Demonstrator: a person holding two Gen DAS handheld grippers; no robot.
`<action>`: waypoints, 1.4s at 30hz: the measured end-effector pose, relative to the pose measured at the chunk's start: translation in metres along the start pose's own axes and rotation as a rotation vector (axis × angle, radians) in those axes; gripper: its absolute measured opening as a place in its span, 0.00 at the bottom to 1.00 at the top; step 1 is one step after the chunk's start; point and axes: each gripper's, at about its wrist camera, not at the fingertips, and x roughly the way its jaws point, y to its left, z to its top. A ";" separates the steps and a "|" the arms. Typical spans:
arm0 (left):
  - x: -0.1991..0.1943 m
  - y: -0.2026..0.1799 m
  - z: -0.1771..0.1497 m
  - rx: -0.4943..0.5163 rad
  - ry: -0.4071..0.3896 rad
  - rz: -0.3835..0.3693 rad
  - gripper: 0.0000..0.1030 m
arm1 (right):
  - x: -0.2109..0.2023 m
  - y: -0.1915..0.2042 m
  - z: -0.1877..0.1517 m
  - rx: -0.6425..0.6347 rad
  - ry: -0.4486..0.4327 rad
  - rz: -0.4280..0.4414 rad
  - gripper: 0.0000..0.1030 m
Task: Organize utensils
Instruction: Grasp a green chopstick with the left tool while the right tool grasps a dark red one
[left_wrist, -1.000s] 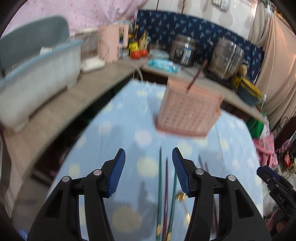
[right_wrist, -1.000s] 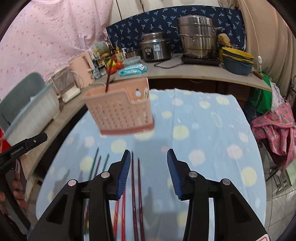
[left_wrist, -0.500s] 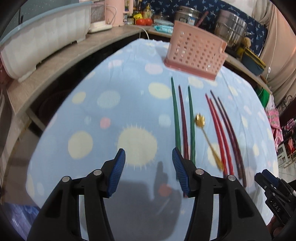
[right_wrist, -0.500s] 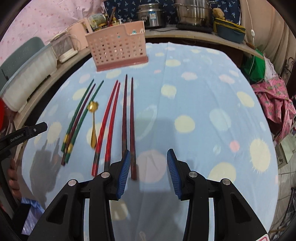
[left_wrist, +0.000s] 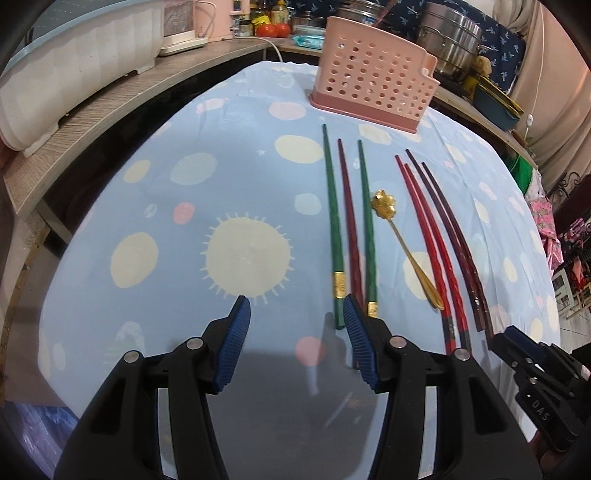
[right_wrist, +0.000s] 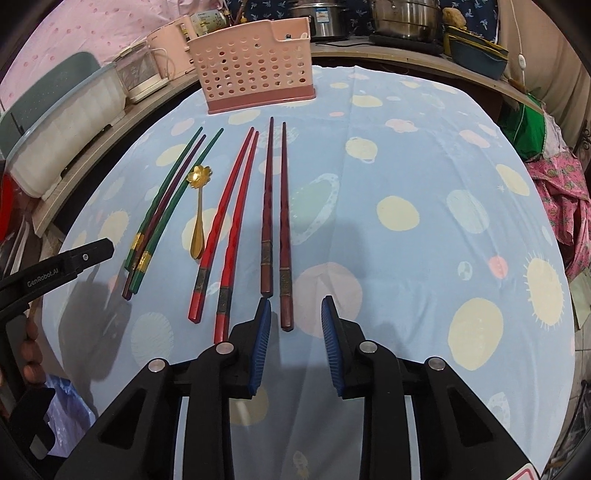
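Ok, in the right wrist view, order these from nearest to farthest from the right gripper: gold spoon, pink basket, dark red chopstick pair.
From the right gripper:
1. Dark red chopstick pair, ends just ahead of the fingertips.
2. Gold spoon, ahead and left.
3. Pink basket, at the far table edge.

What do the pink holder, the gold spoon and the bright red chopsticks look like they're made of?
Pink holder: looks like molded plastic, matte, with regular punched round holes and thin walls. Gold spoon: likely metal with a shiny gold finish; it glints, and its bowl is flower-shaped. Bright red chopsticks: glossy, faceted shafts with dark patterned bands near the thick end; lacquered wood or plastic, I cannot tell which.
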 end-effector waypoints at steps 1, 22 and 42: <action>0.001 -0.002 0.000 0.006 0.002 -0.001 0.48 | 0.002 0.000 0.000 -0.001 0.004 -0.001 0.22; 0.024 -0.012 0.003 0.024 0.038 0.010 0.38 | 0.015 -0.004 0.008 0.010 0.004 0.011 0.13; 0.018 0.005 -0.001 -0.006 0.028 -0.017 0.07 | 0.014 -0.005 0.007 0.007 -0.005 0.016 0.07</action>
